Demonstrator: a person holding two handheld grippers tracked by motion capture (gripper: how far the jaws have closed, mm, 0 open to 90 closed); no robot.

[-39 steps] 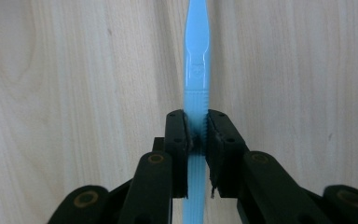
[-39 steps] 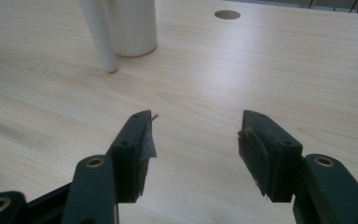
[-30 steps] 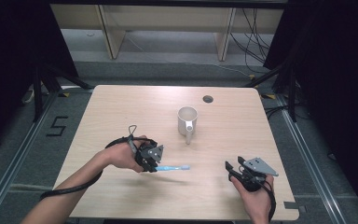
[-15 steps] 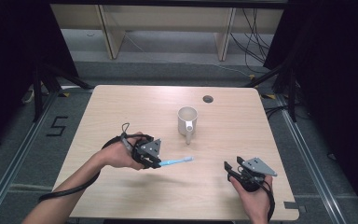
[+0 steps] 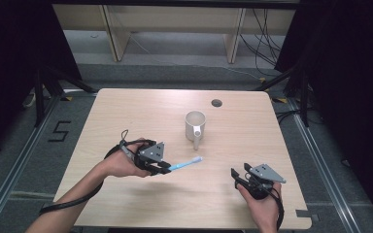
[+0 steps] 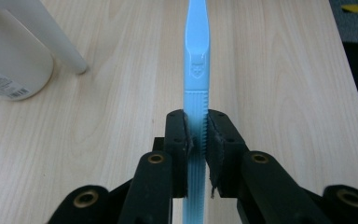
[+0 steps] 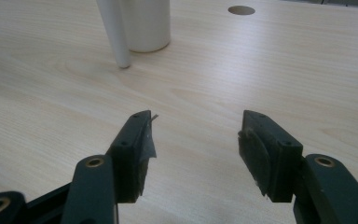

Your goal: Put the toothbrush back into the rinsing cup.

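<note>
- My left gripper [image 5: 164,167] is clenched on the blue toothbrush [image 5: 185,164]; in the left gripper view the pads [image 6: 184,140] pinch the ribbed part of the handle and the rest of the brush [image 6: 196,56] runs straight out ahead.
- From the high view the toothbrush sits just off the table [image 5: 126,111], its free end pointing toward the white mug [image 5: 195,124], which stands near the middle of the table with its handle toward me.
- My right gripper [image 5: 245,175] rests near the table's front right, jaws spread wide with nothing between them; in its own view I see bare wood between the pads [image 7: 135,140] and the mug [image 7: 144,23] farther off.
- I judge the step in hand to be carrying the toothbrush to the mug and standing it inside.
- To do that well, I would lift enough that the free end clears the rim, then tip the brush toward upright above the opening before lowering.
- The grip looks centred and square, so I would not re-grasp; a steady wrist matters more than speed.
- The mug is light-looking and unsupported, so a knock on the rim or handle could shove or tip it. If it seems unsteady, my free right gripper could brace it.
- I would let go only once the brush end rests inside the mug.
</note>
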